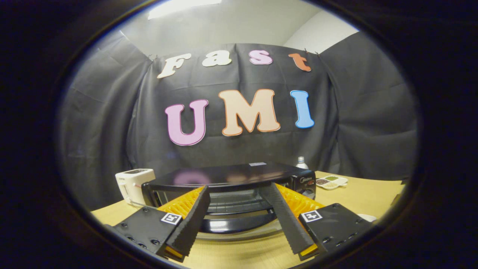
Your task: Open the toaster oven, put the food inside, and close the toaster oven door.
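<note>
A black toaster oven [231, 175] stands on the wooden table [366, 194], just ahead of my fingers. Its door looks folded down toward me, with the black handle bar [239, 224] low near the tabletop and the wire rack [239, 204] showing inside. My gripper [235, 189] is open, its fingers spread wide on either side of the oven's opening. Nothing is held between them. The fingertips [201, 194] reach to about the oven's front.
A white toaster [134, 183] sits left of the oven. A bottle [301, 162] stands behind the oven's right corner. A small white divided dish [332, 182] lies on the table to the right. A white edge [368, 217] peeks out beside the right finger.
</note>
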Tool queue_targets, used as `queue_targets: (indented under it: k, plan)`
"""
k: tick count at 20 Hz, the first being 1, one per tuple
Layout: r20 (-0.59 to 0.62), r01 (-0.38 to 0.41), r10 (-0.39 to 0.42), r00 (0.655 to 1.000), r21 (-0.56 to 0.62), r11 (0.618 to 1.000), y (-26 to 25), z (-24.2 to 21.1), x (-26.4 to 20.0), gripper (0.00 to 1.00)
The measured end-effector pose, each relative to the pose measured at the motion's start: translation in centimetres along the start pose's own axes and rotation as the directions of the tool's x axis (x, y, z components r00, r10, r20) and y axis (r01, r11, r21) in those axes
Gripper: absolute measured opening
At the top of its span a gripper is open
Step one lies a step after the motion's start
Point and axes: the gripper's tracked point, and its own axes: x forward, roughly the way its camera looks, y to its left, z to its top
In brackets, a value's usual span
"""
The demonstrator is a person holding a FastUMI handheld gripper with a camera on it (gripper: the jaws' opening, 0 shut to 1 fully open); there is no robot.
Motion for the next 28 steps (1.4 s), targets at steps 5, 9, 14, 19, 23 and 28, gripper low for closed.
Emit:
queue_targets:
  k: [5, 9, 14, 19, 23, 28]
  plan:
    - [-0.053, 0.002, -0.003, 0.999, -0.015, 1.0, -0.5, -1.4, -2.5, 1.0]
    - [-0.113, 0.001, -0.005, 0.994, -0.03, 1.0, -1.2, -3.1, -4.8, 1.0]
    - [-0.228, -0.008, -0.002, 0.974, -0.043, 0.999, -1.9, -6.4, -7.4, 1.0]
    - [-0.355, 0.007, -0.035, 0.934, -0.081, 0.997, -2.6, -9.6, -9.0, 0.99]
    - [-0.456, -0.027, -0.025, 0.89, -0.108, 0.994, -2.3, -13.3, -9.6, 0.97]
    - [-0.47, -0.029, -0.002, 0.883, -0.059, 0.998, -2.5, -14.1, -9.1, 0.95]
